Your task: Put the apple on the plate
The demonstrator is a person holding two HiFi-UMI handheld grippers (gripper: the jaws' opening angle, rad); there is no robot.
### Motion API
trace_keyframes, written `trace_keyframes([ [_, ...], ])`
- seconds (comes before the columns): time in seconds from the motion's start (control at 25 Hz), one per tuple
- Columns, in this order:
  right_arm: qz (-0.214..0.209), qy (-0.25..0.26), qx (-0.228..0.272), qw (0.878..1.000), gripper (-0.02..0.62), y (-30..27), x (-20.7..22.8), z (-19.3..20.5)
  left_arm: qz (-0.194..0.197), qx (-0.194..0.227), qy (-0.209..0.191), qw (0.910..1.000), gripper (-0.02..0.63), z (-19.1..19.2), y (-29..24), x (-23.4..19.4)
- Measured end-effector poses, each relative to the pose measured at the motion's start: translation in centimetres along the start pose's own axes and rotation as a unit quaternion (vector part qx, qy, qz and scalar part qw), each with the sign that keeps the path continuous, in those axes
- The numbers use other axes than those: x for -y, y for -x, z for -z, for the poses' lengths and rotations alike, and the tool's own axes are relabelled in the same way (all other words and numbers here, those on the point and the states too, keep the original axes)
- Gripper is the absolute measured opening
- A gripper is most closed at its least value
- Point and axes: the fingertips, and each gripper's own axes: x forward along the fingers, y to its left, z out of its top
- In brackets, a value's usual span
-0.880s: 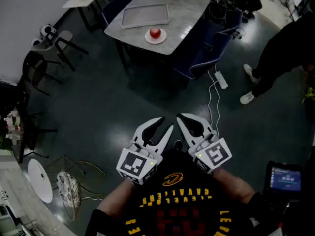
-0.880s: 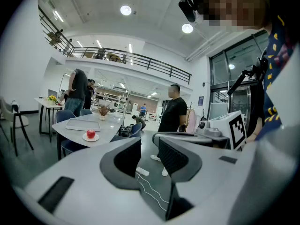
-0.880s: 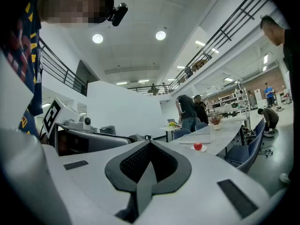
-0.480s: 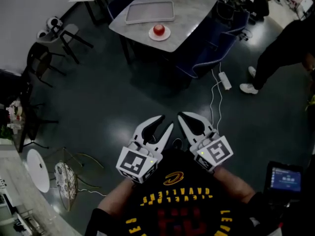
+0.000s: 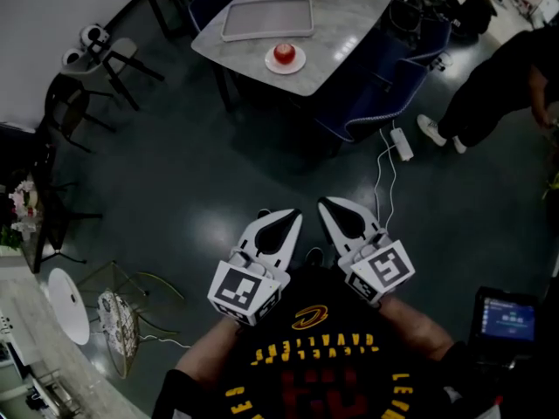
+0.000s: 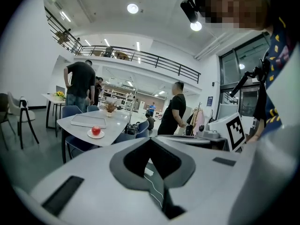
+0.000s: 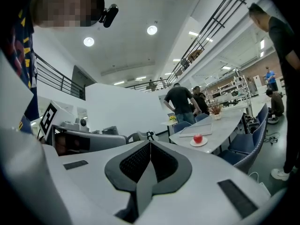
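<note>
Apple: a small round red apple [image 5: 283, 53] is seen resting on a small round white plate [image 5: 298, 64], near the front edge of a grey stone-patterned table [image 5: 349, 16].
Tray: a flat grey rectangular tray [image 5: 266, 17] is laid just beside the plate, further in on the table; nothing can be made out on it.
Left gripper: the white two-jaw left gripper [image 5: 293, 216] is held close to the torso, its jaws brought together with nothing between them.
Right gripper: the white two-jaw right gripper [image 5: 325, 204] is held beside it, jaws likewise pressed together and empty.
Separation: both grippers are kept well apart from the table, with the dark glossy floor [image 5: 218, 182] between.
Task state: the placing is judged to be done, since the apple is found on the plate and neither gripper is loaded.
Risk, apple: if the table is approached again, the apple could be knocked off the plate by closed jaw tips; being round, it would be expected to roll towards the nearby table edge.
Risk, plate: the plate could be pushed over that edge by a careless nudge.
Risk, floor: a white power strip with its cable [image 5: 401, 144] is laid on the floor near the table, so a foot could be caught.
Risk, bystander: a person in dark clothing [image 5: 493, 94] is seen at the right and could be bumped.
</note>
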Motion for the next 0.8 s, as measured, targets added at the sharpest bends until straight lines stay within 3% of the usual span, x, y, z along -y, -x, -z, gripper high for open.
trace_keyframes([
  [0.32,0.017,0.003,-0.011,1.000,0.008,-6.2,1.7,-0.6,0.014,0.002,0.015,0.9998,0.000,-0.8,-2.0,-6.3],
  [0.8,0.053,0.014,-0.056,0.997,0.008,-18.5,2.8,-1.3,0.047,0.009,0.076,0.9960,0.000,-4.3,-4.5,-19.4],
])
